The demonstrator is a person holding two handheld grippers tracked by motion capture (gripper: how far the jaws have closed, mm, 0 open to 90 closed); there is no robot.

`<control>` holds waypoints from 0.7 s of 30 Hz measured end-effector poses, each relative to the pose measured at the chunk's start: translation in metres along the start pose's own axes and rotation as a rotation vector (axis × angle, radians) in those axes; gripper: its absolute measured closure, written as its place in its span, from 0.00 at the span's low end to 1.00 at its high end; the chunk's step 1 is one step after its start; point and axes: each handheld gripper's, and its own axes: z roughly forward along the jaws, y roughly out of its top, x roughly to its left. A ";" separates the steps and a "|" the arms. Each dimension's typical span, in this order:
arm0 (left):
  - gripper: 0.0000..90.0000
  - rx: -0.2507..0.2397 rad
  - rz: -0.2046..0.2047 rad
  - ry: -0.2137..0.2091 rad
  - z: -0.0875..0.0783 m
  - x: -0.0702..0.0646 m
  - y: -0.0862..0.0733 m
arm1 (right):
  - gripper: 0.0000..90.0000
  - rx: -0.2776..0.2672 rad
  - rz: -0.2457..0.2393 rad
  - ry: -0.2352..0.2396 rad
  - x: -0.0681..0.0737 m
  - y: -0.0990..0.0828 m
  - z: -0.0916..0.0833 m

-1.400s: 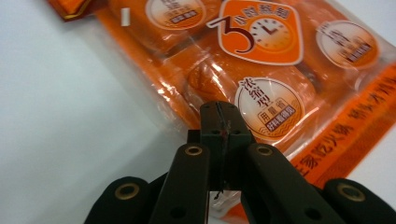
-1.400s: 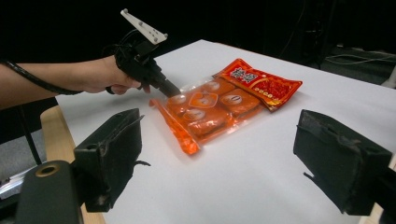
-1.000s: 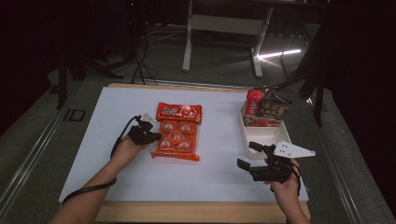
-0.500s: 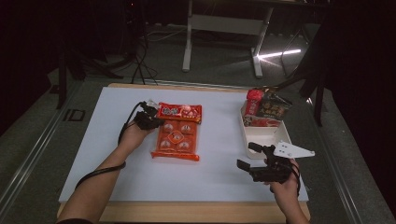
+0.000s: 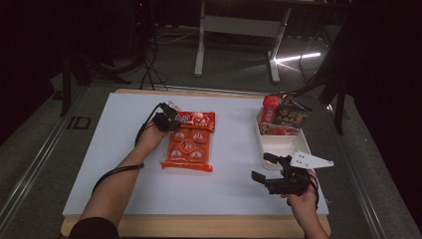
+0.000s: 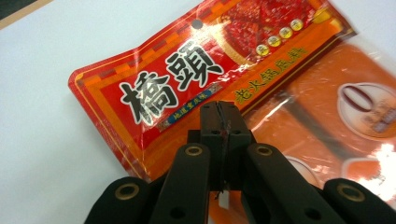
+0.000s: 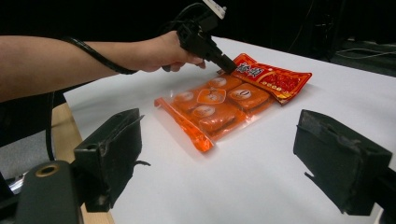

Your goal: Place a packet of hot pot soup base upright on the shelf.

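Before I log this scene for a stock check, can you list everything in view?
Packet: one, red with black characters, on the table, its lower part lying on the orange pack.
Orange pack: one, clear orange with round items inside, mid-table.
Tray: one, white, at the table's right edge.
Snack packs: several, red and dark, at the tray's far end; exact count unclear.
Table: one, white top with a wooden edge.
Desk frame: one, pale, on the floor behind.
Left gripper: black, jaws shut, tip at the packet's near edge.
Right gripper: black, jaws open, beside the tray.
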 end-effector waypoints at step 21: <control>1.00 0.023 0.017 -0.087 0.006 -0.010 -0.001 | 0.17 0.008 0.008 0.011 -0.002 -0.002 0.002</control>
